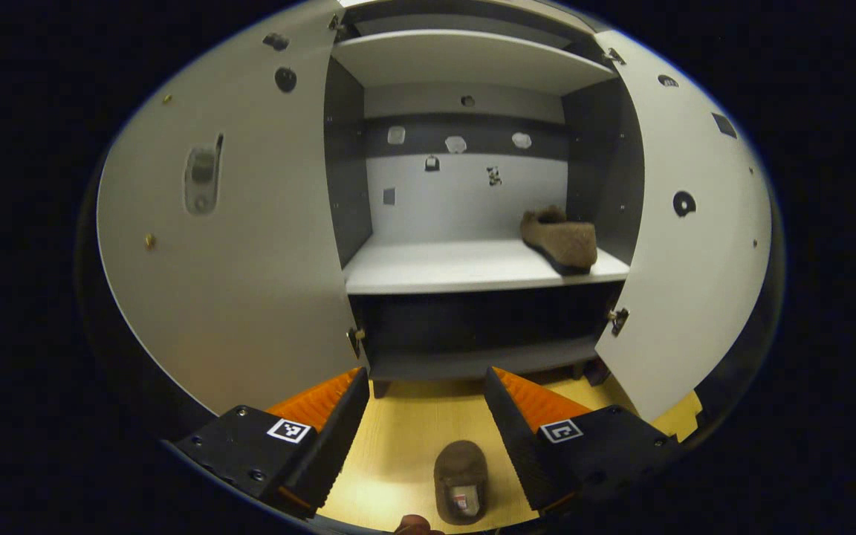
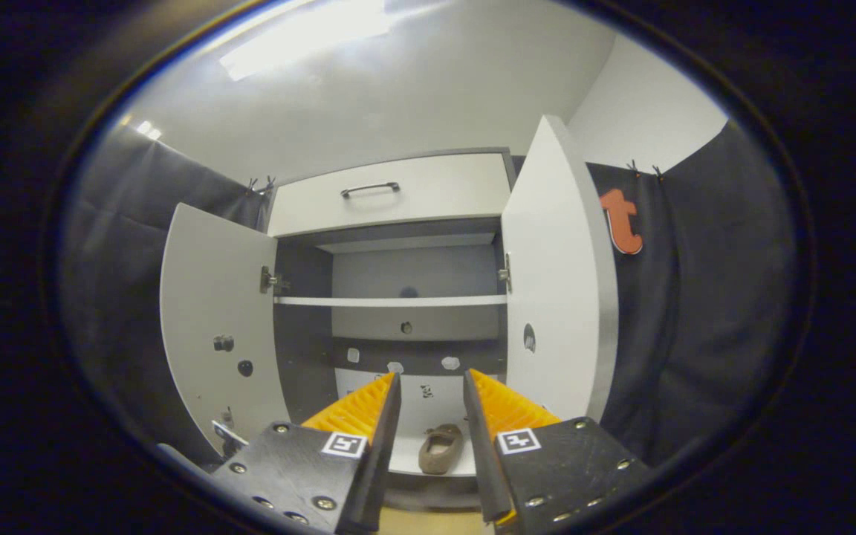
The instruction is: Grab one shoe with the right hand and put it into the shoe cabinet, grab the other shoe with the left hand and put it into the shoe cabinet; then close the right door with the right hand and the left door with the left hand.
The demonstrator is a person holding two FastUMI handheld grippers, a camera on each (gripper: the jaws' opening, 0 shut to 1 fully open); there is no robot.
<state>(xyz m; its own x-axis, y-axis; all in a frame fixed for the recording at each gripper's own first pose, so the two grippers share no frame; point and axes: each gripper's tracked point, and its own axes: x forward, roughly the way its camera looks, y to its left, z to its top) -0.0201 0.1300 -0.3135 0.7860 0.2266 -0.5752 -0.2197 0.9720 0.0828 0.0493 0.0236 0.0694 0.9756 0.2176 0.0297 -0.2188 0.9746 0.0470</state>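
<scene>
Both claws [image 1: 424,416] [image 2: 432,416] wide open, empty; shoe [image 1: 560,239] on cabinet shelf [image 1: 435,267], 2nd shoe [image 1: 461,479] on floor.

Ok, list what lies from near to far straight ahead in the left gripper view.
Left gripper, fingers apart → brown shoe on the floor → wooden floor → cabinet's bottom shelf edge → middle shelf with the second shoe at its right → back panel.

One shoe [image 1: 560,239] on the cabinet shelf [image 1: 465,269], right side; other shoe [image 1: 461,479] on the floor [image 1: 413,438] before it.
</scene>
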